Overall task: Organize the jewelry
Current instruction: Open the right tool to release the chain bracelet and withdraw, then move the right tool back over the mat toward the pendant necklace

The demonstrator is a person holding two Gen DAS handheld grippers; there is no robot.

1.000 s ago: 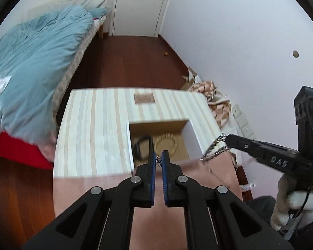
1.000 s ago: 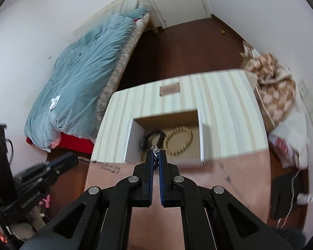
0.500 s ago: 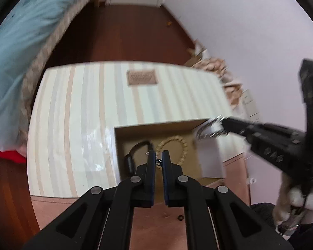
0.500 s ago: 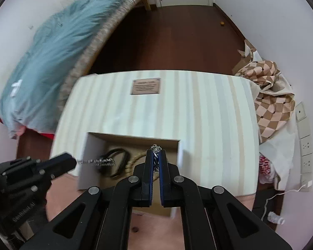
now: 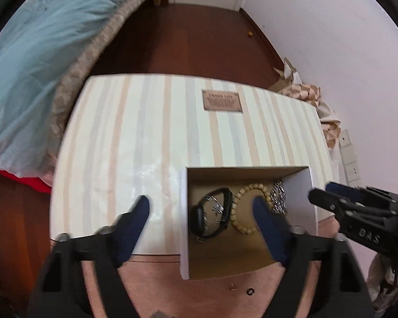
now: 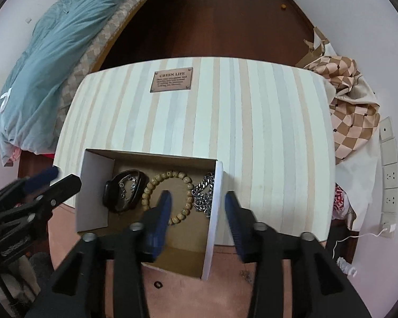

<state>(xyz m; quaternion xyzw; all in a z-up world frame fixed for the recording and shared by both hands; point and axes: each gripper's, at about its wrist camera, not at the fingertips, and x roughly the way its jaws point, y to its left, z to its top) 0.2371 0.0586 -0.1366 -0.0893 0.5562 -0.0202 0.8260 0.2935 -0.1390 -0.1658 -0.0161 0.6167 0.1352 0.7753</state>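
An open white cardboard box sits on the striped table. Inside lie a black band, a small silver piece across it, a wooden bead bracelet and a silver chain. My left gripper is open and empty above the box's left wall. My right gripper is open and empty, its fingers astride the box's right wall. Each gripper shows in the other's view.
The striped table bears a brown plaque. A bed with a blue duvet stands at the left. Checked cloth and wall sockets are at the right. A small dark ring lies near the box's front.
Both grippers held the silver chain between them and moved over the box. Both have opened and the chain now lies inside the box.
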